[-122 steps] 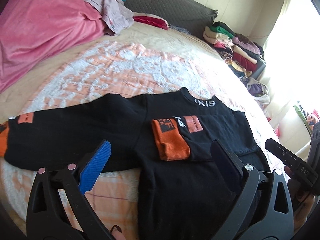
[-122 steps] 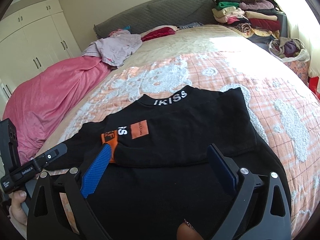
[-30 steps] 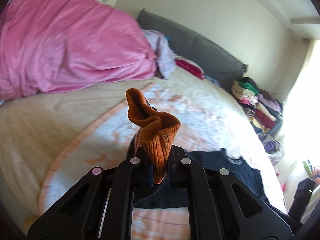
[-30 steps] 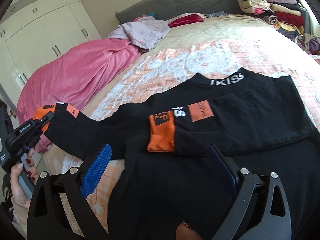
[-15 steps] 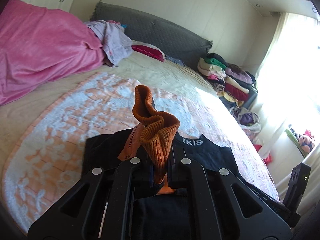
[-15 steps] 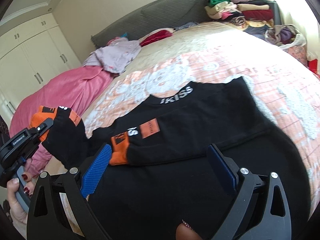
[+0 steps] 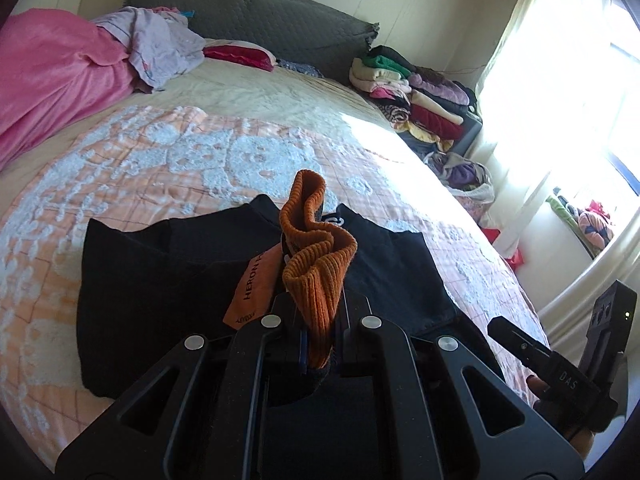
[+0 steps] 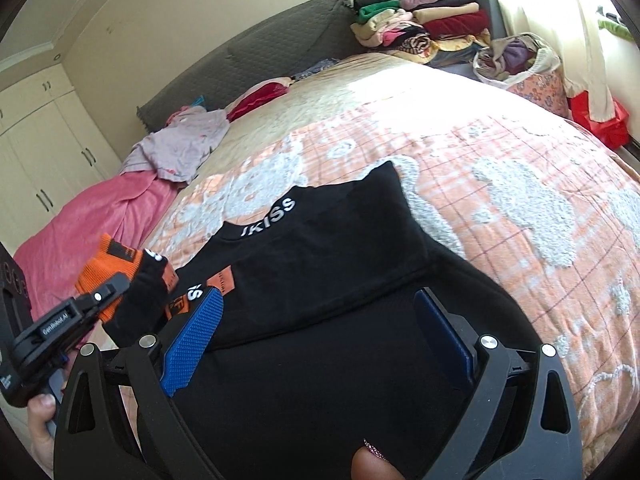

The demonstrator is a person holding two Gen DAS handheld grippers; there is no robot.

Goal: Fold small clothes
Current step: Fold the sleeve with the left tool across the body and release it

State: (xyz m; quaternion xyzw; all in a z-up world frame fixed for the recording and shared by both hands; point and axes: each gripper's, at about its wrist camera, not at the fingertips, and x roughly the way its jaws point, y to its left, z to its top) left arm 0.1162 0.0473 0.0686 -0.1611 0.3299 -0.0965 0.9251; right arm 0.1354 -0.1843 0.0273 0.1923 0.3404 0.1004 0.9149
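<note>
Carried inward since a second ago, the orange cuff (image 7: 316, 264) now hangs over the black sweatshirt (image 8: 340, 264) instead of out past the bed's side. Left claw (image 7: 318, 320) stays clenched on that cuff; right claw (image 8: 316, 336) is spread wide, hovering over the sweatshirt spread on the bed (image 8: 520, 200). Around lie a pink blanket (image 7: 52, 80), a lilac garment (image 7: 160, 48) and stacked folded clothes (image 7: 408, 92). Collar reads "IKISS" (image 8: 269, 218); an orange sleeve patch (image 7: 256, 284) reads "HERON".
</note>
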